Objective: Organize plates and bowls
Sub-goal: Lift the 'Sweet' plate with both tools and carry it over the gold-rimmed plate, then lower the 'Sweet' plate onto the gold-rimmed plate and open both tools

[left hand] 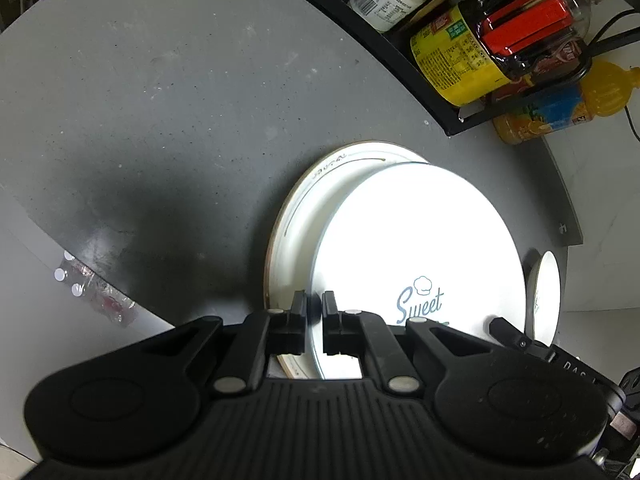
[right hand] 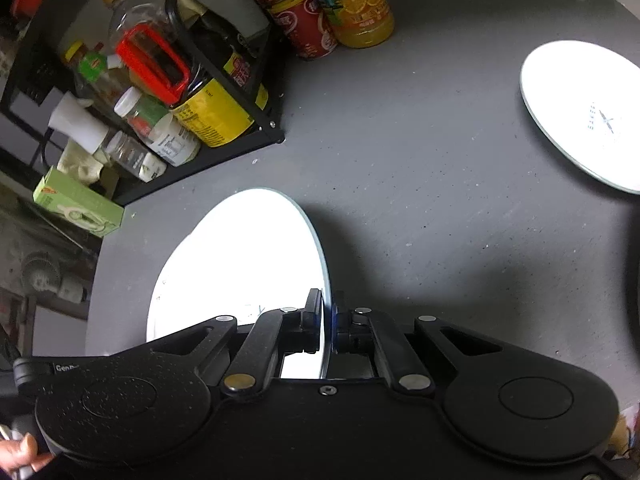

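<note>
In the left wrist view my left gripper (left hand: 314, 304) is shut on the rim of a white plate marked "Sweet" (left hand: 420, 252). That plate lies over a larger white plate with a tan rim (left hand: 304, 200) on the grey table. A third small plate (left hand: 546, 296) shows edge-on at the right, held by another black gripper. In the right wrist view my right gripper (right hand: 328, 308) is shut on the rim of a white plate (right hand: 240, 264), held tilted above the table. Another white plate (right hand: 584, 116) lies flat at the far right.
A black wire rack (right hand: 224, 148) with sauce bottles and jars stands at the back; it also shows in the left wrist view (left hand: 400, 52). Red cans (right hand: 304, 28) and an orange juice bottle (right hand: 360, 4) stand beside it. A green box (right hand: 76, 208) sits at the left.
</note>
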`<state>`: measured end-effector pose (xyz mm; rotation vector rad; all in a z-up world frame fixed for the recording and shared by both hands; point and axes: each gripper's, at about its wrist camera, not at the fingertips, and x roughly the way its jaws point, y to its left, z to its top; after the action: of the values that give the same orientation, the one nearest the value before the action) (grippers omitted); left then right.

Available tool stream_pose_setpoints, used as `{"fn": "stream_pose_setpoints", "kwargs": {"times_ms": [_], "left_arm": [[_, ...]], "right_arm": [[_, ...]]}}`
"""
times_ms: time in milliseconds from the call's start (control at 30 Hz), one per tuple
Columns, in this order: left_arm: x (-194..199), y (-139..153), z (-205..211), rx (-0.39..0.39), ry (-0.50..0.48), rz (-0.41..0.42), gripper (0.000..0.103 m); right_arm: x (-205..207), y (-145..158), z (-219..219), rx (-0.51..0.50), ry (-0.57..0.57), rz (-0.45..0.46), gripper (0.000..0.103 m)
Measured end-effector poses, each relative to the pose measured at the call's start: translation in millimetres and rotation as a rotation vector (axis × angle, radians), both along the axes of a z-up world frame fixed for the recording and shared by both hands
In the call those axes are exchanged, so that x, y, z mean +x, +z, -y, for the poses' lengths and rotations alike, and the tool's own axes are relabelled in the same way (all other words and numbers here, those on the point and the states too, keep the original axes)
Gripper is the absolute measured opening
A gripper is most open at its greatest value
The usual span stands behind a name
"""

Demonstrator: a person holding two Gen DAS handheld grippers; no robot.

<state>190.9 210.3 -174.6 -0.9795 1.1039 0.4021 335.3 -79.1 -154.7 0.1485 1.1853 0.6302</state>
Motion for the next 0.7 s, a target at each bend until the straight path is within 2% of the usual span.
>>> {"fn": "stream_pose_setpoints", "kwargs": {"times_ms": [133,267,367,400,433,533,700], "left_arm": [[6.4,7.4,0.8,0.051,-0.038,-0.025,0.007],[10.3,14.1,-10.4,0.037,-0.042,-0.068,0.014],[9.2,24.4,-20.6,0.036,-0.036,-0.053,0.033],[8.7,28.4,-22.9,0.052,-0.032,-0.047,0.045],[8.3,31.3,-24.6,0.075,-0.026,-0.046,0.052],[8.2,30.5,-27.0,0.115,-0.015,-0.053,0.053],[13.3,11.6,-22.1,0.084,-0.023,-0.075,0.053]], "right_arm": [[2.0,-1.3,0.3,-0.001,-0.002,-0.009,0.005],[-0.2,-3.4,-0.3,-0.013,-0.005,-0.006,0.006],[0.0,-3.8,-2.4,-0.02,-0.012,-0.007,0.006],[0.1,-4.2,-3.1,-0.021,-0.014,-0.007,0.006],[-0.1,-4.6,-3.8,-0.024,-0.014,-0.006,0.007],[-1.5,-5.3,-7.1,-0.041,-0.004,0.007,0.007],[-1.3,-5.7,-10.7,-0.053,0.007,0.025,0.008]]}}
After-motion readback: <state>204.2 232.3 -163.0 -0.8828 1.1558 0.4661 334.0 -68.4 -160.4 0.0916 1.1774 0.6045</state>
